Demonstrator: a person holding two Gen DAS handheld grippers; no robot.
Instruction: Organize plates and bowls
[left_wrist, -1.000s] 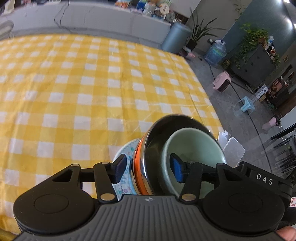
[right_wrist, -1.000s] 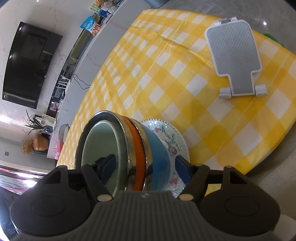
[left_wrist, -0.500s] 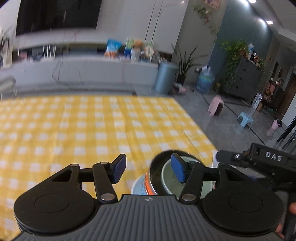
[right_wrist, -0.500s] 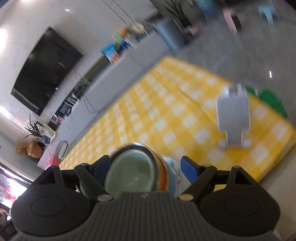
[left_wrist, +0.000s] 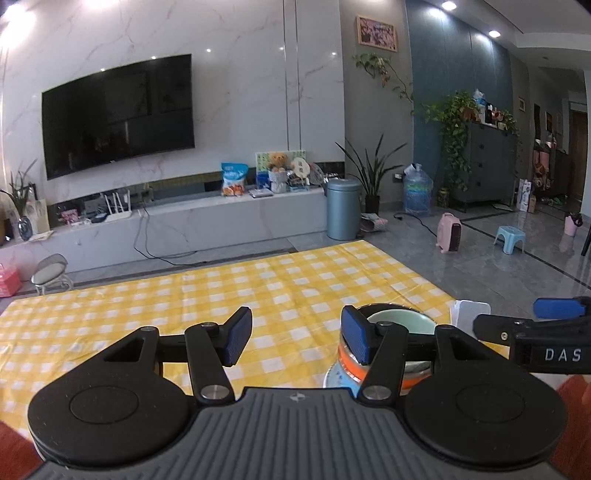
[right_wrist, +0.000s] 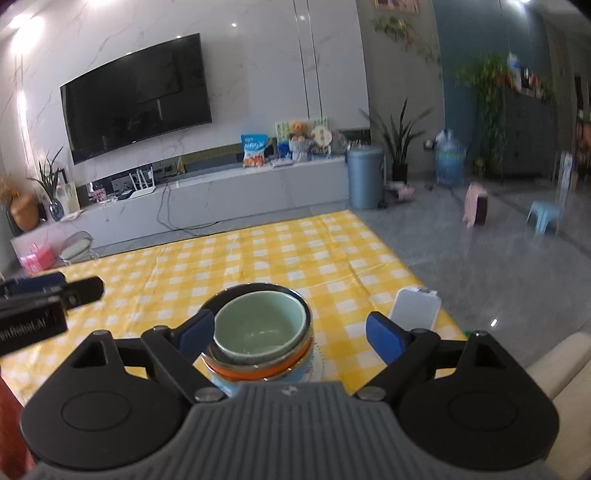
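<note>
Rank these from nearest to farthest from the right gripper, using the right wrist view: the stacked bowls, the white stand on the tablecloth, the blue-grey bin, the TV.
1. Stacked bowls: between the open fingers of the right gripper.
2. White stand: right, near the table edge.
3. Blue-grey bin: on the floor past the table's far end.
4. TV: on the back wall, upper left.

Bare checked cloth (left_wrist: 184, 314) left of bowl stack (right_wrist: 260, 338); white stand (right_wrist: 415, 308) crowds its right.

You are working in a home living room: a wall-mounted television (left_wrist: 118, 116) hangs above a long media console (left_wrist: 192, 221), houseplants (left_wrist: 458, 122) line the wall, and a yellow checked tablecloth (left_wrist: 221, 295) covers the table.
</note>
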